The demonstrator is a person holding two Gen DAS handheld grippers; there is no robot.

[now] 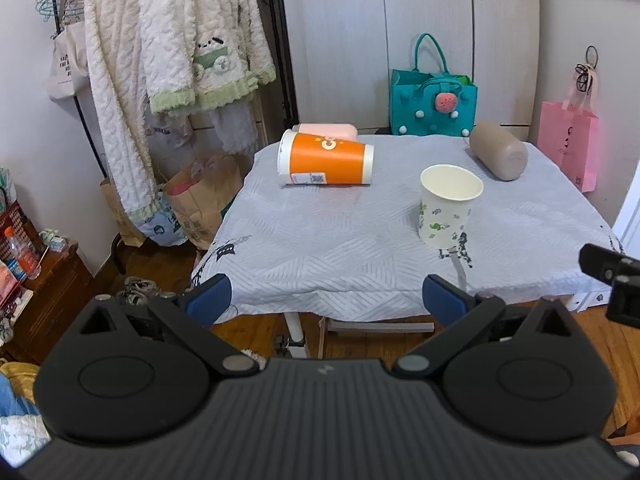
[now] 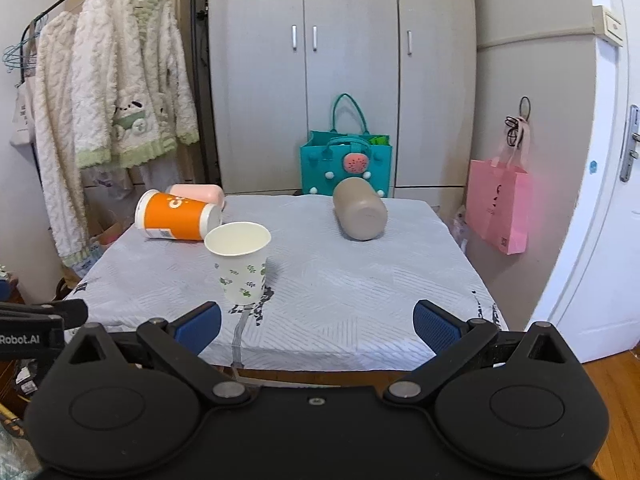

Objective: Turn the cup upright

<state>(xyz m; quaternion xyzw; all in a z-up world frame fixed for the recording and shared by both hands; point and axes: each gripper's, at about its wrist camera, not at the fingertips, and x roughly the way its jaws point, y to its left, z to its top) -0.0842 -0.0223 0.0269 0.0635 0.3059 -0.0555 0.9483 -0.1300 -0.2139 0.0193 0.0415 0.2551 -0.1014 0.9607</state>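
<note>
A white paper cup with green leaf print (image 1: 448, 204) (image 2: 240, 262) stands upright on the grey-clothed table (image 1: 320, 248) (image 2: 360, 280). An orange cup (image 1: 326, 158) (image 2: 176, 216) lies on its side at the back left, a pink cup (image 1: 332, 131) (image 2: 198, 194) on its side behind it. A brown cup (image 1: 498, 155) (image 2: 360, 214) lies on its side at the back right, base toward me. My left gripper (image 1: 326, 300) and right gripper (image 2: 318, 322) are open and empty, both held off the table's near edge.
A teal bag (image 1: 434, 100) (image 2: 346, 164) stands behind the table by the wardrobe. A pink bag (image 1: 568, 144) (image 2: 498, 204) hangs on the right wall. Fluffy clothes hang on a rack (image 1: 172, 60) (image 2: 108, 120) at left, paper bags (image 1: 196, 200) below.
</note>
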